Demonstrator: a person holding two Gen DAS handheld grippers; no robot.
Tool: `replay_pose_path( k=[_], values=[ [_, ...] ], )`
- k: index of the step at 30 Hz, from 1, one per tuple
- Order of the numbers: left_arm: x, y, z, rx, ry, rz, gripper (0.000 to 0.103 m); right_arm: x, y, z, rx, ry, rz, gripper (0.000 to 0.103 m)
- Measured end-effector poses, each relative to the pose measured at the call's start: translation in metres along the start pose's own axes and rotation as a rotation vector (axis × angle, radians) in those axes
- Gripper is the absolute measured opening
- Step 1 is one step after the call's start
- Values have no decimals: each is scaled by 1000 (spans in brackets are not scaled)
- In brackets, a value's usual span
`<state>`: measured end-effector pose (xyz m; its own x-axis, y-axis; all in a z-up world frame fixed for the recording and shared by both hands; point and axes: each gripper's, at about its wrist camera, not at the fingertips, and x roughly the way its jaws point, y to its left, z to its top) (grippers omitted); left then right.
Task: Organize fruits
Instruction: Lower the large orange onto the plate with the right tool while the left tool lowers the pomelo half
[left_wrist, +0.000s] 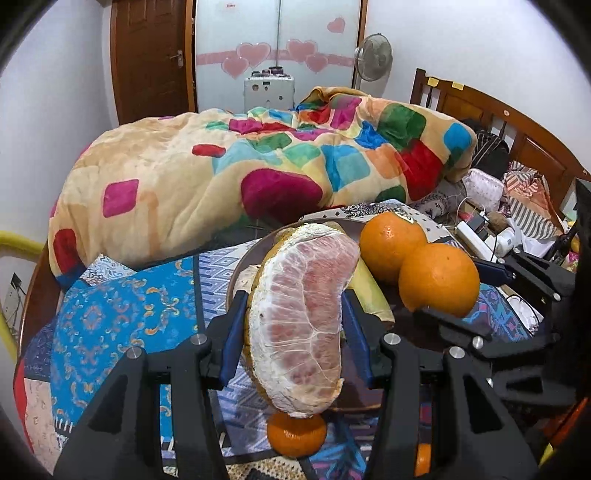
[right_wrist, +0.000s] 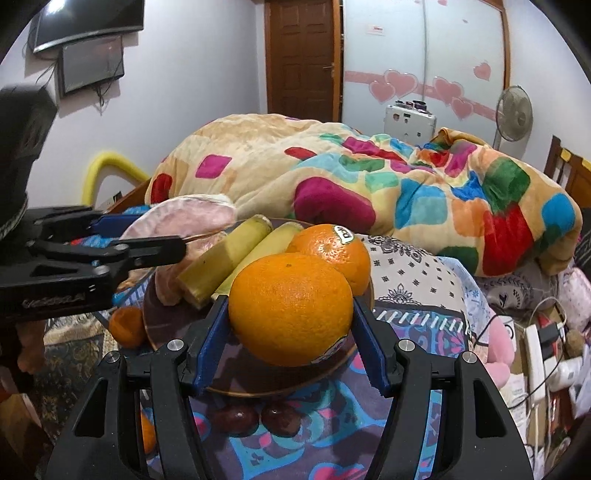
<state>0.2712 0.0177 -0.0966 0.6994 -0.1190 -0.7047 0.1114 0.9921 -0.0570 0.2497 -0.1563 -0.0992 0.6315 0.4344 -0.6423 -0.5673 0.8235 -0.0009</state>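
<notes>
My left gripper (left_wrist: 295, 299) is shut on a peeled pink pomelo piece (left_wrist: 303, 306), its blue pads pressing both sides, above the left rim of a dark round plate (left_wrist: 240, 266). My right gripper (right_wrist: 290, 301) is shut on a large orange (right_wrist: 290, 308) over the plate (right_wrist: 258, 393). Behind it lies a second orange (right_wrist: 332, 254) with a sticker, beside two pale yellow cane pieces (right_wrist: 225, 254). The left gripper (right_wrist: 160, 232) with the pomelo (right_wrist: 184, 218) shows at the left. In the left wrist view the right gripper (left_wrist: 469, 299) grips the nearer orange (left_wrist: 439, 278).
A small mandarin (left_wrist: 297, 434) lies on the patterned cloth by the plate's near-left edge. Two dark round fruits (right_wrist: 236, 419) and another orange (right_wrist: 147, 432) lie in front of the plate. A bulky colourful quilt (right_wrist: 369, 177) lies behind. A power strip and cables (right_wrist: 535, 354) clutter the right.
</notes>
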Motion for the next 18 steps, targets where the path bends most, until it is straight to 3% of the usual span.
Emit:
replay_pose_path(
  k=[9,18],
  values=[
    [18,-3,1,2,32,18,50,18,-5,-2,14,61,22,61],
    [15,-6,0,2,31,18,50,18,-4,-1,10,68,17,62]
  ],
)
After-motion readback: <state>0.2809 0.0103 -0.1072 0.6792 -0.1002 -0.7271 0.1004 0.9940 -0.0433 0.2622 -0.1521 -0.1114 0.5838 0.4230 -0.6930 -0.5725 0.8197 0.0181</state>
